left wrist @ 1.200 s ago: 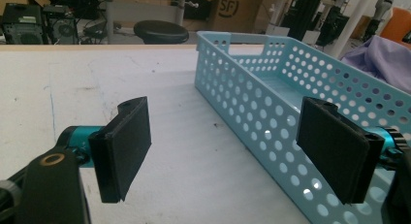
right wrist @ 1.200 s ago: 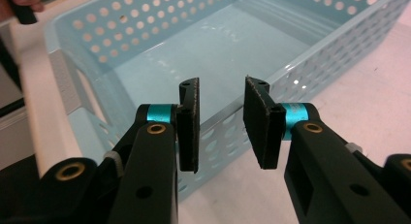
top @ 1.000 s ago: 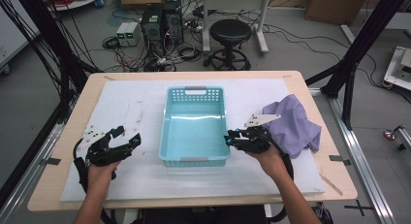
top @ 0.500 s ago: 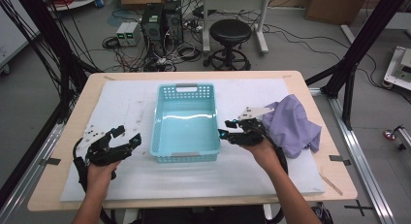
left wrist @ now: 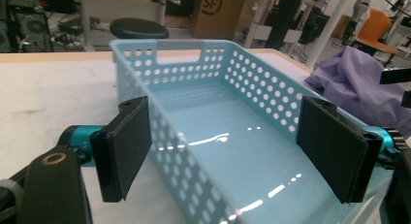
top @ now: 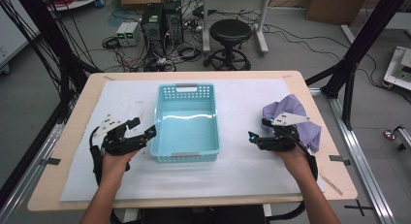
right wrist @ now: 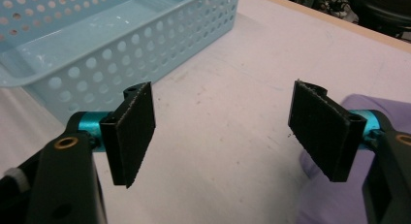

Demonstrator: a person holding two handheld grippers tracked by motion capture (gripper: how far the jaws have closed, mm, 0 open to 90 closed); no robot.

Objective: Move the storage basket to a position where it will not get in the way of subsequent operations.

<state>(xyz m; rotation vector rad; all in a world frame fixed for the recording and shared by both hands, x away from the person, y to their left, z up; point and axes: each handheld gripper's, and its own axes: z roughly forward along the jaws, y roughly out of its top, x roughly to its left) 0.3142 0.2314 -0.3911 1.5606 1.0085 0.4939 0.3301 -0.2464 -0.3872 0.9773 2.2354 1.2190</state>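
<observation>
Light blue plastic basket (top: 186, 123), rectangular, glossy floor catching streaks of light, walls punched with rows of round holes, a slot handle cut into each short end. Sits empty at the centre of the white mat (top: 242, 166) on the wooden table (top: 77, 112), long axis running 12 to 6 o'clock.

Left gripper (top: 145, 133) at 9 o'clock of the basket, jaws spread wide and straddling the basket's near left wall in the left gripper view (left wrist: 223, 151), one pad outside, one over the inside; pads clear of the plastic, nothing grasped.

Right gripper (top: 258, 132) at 3 o'clock, well apart from the basket, jaws just been opening, now released with only bare mat between the pads (right wrist: 133, 132). Crumpled lilac cloth (top: 298, 117) just beyond it, toward 2 o'clock of the basket, touching that gripper's far side.

Legible writing: "SF" on a cardboard box (left wrist: 215, 10) behind the table.
</observation>
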